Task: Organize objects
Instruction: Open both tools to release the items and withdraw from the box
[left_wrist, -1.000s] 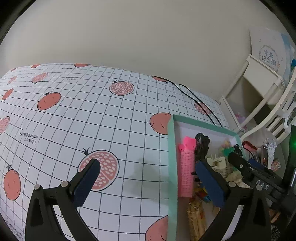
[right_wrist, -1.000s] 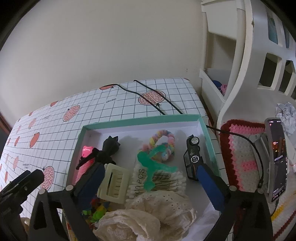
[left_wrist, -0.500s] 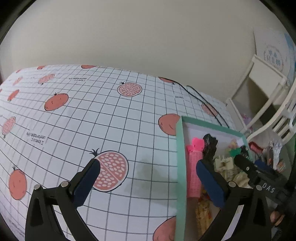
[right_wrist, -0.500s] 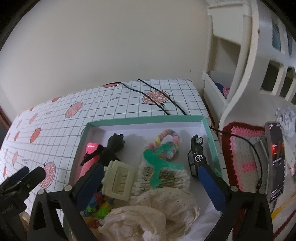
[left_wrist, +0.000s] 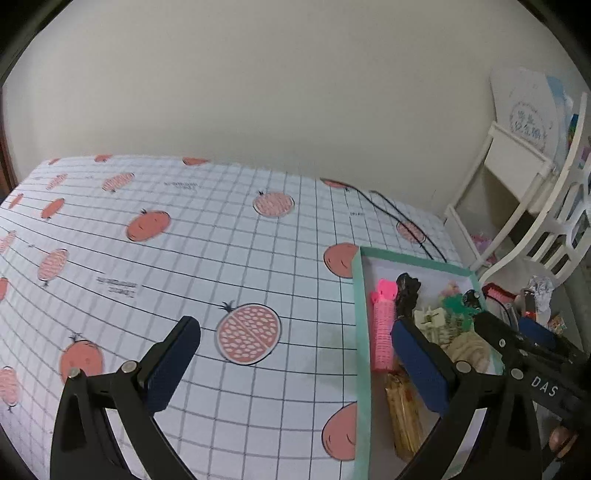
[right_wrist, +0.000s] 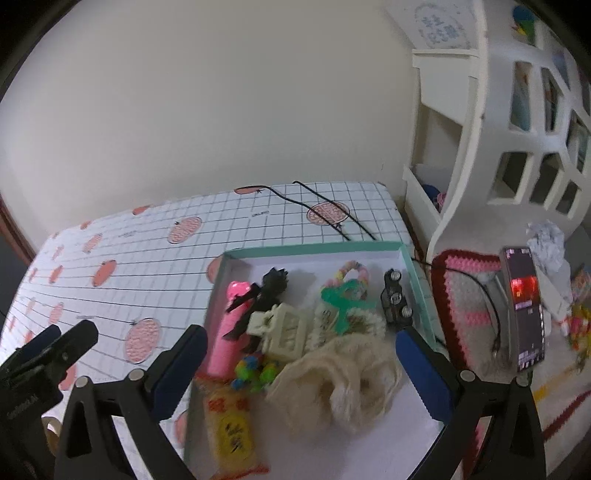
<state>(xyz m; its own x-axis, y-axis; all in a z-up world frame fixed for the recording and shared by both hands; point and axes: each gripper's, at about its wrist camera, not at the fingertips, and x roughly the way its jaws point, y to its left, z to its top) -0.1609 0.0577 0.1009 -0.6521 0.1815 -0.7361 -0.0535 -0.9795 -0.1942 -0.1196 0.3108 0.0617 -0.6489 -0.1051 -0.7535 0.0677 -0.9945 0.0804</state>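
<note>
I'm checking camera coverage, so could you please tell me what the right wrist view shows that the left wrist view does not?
Only the right wrist view shows the phone, the crocheted mat, the toy car's full shape and the bare floor of the tray. Only the left wrist view shows the wide bare stretch of tablecloth left of the tray. Both share the tray, the pink roller, the cream hair clip, the snack packet and the black cable.

bare gridded tablecloth (left_wrist: 229, 258) left of the tray (right_wrist: 413, 266), its inside crowded, black cable (right_wrist: 325, 210) behind.
</note>
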